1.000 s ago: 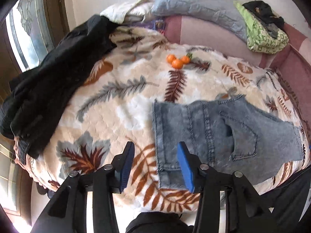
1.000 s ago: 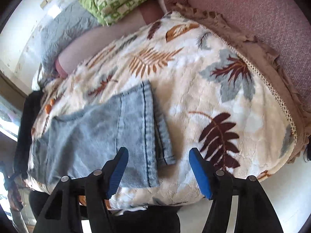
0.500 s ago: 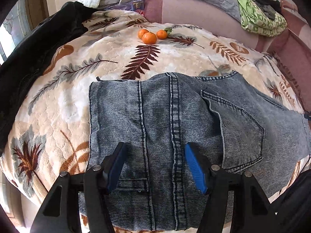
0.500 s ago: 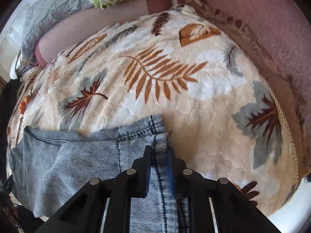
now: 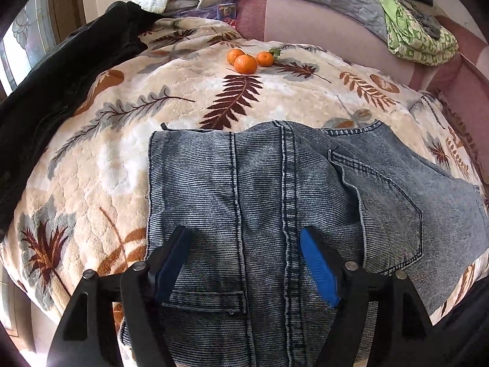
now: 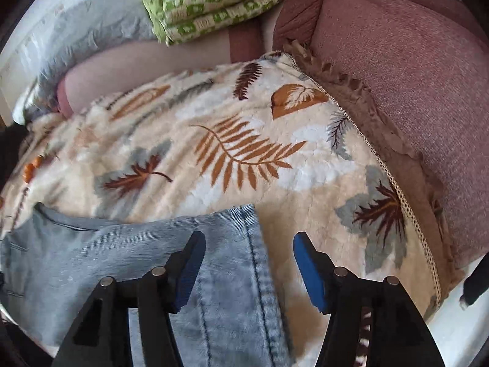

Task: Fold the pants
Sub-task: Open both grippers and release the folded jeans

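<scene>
Change, left view: the pants (image 5: 275, 214) fill more of the lower frame than a second ago; the jaws have just been opening.
Change, right view: half a second ago the jaws were pinched on the denim hem; they have just been opening and the hem now lies free.
Writing: no brand, label or lettering readable on any item.
Left gripper (image 5: 244, 263): jaws spread, pads clear of cloth; pants directly beneath, centre seam running between them.
Right gripper (image 6: 249, 270): jaws apart, gripping nothing; pants (image 6: 122, 260) edge and its stitched seam between them, lower centre.
Pants, place: folded flat on leaf-print blanket (image 5: 122, 153) on the bed.
Other: three oranges (image 5: 246, 61), upper centre; black jacket (image 5: 61, 85), upper left.
</scene>
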A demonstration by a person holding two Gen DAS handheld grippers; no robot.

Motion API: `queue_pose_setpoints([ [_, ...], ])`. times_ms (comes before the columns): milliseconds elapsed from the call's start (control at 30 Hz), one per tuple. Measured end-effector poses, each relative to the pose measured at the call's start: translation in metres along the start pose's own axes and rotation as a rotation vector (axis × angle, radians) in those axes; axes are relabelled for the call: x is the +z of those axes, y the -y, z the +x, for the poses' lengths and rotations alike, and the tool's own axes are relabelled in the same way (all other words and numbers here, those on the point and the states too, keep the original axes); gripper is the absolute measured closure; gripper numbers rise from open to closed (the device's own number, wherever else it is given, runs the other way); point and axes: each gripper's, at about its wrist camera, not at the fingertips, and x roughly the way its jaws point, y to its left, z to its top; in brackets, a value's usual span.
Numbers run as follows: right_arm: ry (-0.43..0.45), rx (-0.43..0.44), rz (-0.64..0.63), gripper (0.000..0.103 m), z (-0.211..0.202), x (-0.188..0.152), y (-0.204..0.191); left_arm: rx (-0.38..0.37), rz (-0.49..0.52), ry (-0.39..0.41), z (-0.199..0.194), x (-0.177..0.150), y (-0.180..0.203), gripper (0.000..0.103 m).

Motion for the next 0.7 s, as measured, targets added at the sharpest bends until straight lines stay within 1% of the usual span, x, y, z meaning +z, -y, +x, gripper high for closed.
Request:
queue_pose_setpoints([
  [33,-0.025,0.095,0.024,0.039,-0.006,-0.009,0.003,0.002,-0.003,0.001,0.0,0.0,0.0,0.027],
  [67,-0.064,0.169,0.054,0.039,-0.005,-0.018,0.004,0.003,-0.007,0.002,0.0,0.001,0.0,0.027],
  [100,-0.126,0.214,0.077,0.039,0.003,-0.03,0.009,0.003,-0.012,0.004,-0.001,0.001,0.0,0.027],
  [133,-0.197,0.194,0.086,0.039,0.019,-0.043,0.017,0.002,-0.017,0.006,-0.001,0.001,0.0,0.027],
  [167,-0.255,0.138,0.104,0.043,0.037,-0.056,0.03,0.001,-0.025,0.011,-0.003,0.002,-0.001,0.027],
  [200,-0.231,0.126,0.142,0.074,0.043,-0.062,0.045,0.006,-0.033,0.024,-0.007,0.002,-0.001,0.027],
  [233,-0.228,0.096,0.192,0.102,0.038,-0.062,0.055,0.014,-0.042,0.045,-0.012,0.003,-0.002,0.027],
  [267,-0.222,0.089,0.222,0.102,0.032,-0.059,0.057,0.017,-0.052,0.076,-0.019,0.003,-0.004,0.027],
  [300,-0.2,0.049,0.2,0.096,0.023,-0.053,0.051,0.006,-0.061,0.112,-0.027,0.004,-0.004,0.027],
  [333,-0.166,-0.02,0.134,0.09,0.013,-0.046,0.037,-0.009,-0.069,0.138,-0.032,0.005,-0.003,0.027],
  [367,-0.133,-0.031,0.077,0.087,0.004,-0.038,0.021,-0.022,-0.075,0.155,-0.035,0.006,-0.001,0.027],
  [400,-0.11,0.017,0.028,0.083,-0.003,-0.029,0.0,-0.038,-0.079,0.162,-0.036,0.007,0.002,0.027],
  [433,-0.106,0.081,-0.01,0.067,-0.006,-0.019,-0.021,-0.052,-0.075,0.156,-0.034,0.008,0.006,0.027],
  [467,-0.115,0.143,-0.051,0.056,-0.006,-0.011,-0.045,-0.063,-0.063,0.142,-0.028,0.009,0.012,0.027],
  [500,-0.117,0.197,-0.105,0.04,-0.002,-0.004,-0.074,-0.065,-0.05,0.131,-0.023,0.008,0.017,0.027],
  [567,-0.127,0.256,-0.234,0.038,0.01,0.003,-0.133,-0.05,-0.023,0.108,-0.008,0.003,0.023,0.027],
  [633,-0.164,0.305,-0.353,0.038,0.029,0.007,-0.189,-0.032,-0.023,0.088,0.0,-0.001,0.021,0.027],
  [700,-0.202,0.315,-0.448,0.038,0.052,0.005,-0.233,-0.042,-0.023,0.118,-0.005,0.0,0.018,0.026],
])
